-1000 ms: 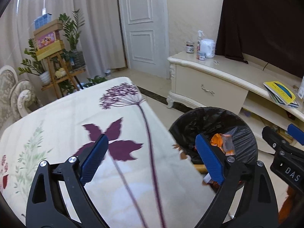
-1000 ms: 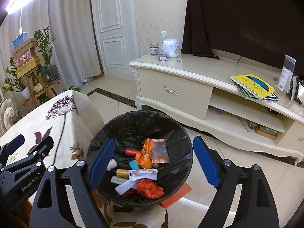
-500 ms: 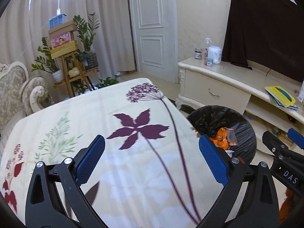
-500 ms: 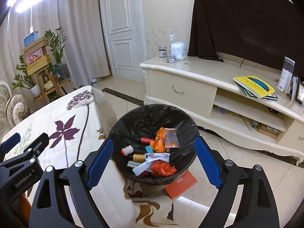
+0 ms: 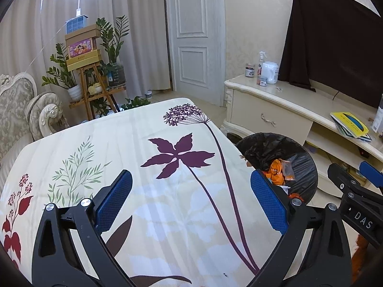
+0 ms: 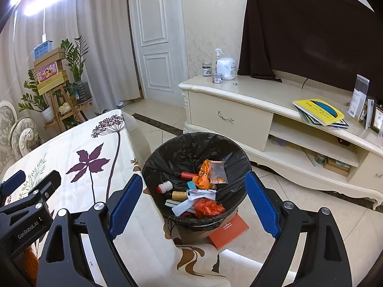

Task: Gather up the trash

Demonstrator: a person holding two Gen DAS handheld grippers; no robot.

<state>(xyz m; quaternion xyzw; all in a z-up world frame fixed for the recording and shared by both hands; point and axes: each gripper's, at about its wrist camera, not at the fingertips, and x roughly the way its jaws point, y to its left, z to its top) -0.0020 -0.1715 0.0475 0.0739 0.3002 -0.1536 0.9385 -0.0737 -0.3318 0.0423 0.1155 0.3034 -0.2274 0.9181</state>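
A round bin lined with a black bag [image 6: 182, 148] stands on the floor at the table's right edge, also in the left wrist view as the bin [image 5: 301, 165]. Inside lie several pieces of trash: orange wrappers [image 6: 207, 173], small bottles [image 6: 165, 187], white paper [image 6: 201, 194]. My left gripper [image 5: 191, 199] hangs open over the flowered tablecloth [image 5: 124, 143], nothing between its blue pads. My right gripper [image 6: 194, 202] stands open above the near rim of the bin, empty. Each gripper shows at the edge of the other's view.
A cream TV cabinet [image 6: 239, 110] runs behind the bin with bottles [image 6: 225, 68] and a yellow book [image 6: 318, 111] on it. An orange box [image 6: 227, 227] lies under the bin. A sofa arm [image 5: 43, 112] and a plant stand [image 5: 93, 81] are at the far left, a white door [image 5: 194, 35] behind.
Both grippers have drawn back and slightly up from the bin, so more of the tablecloth and floor shows. The left jaws stand a little wider. The trash in the bin lies unmoved.
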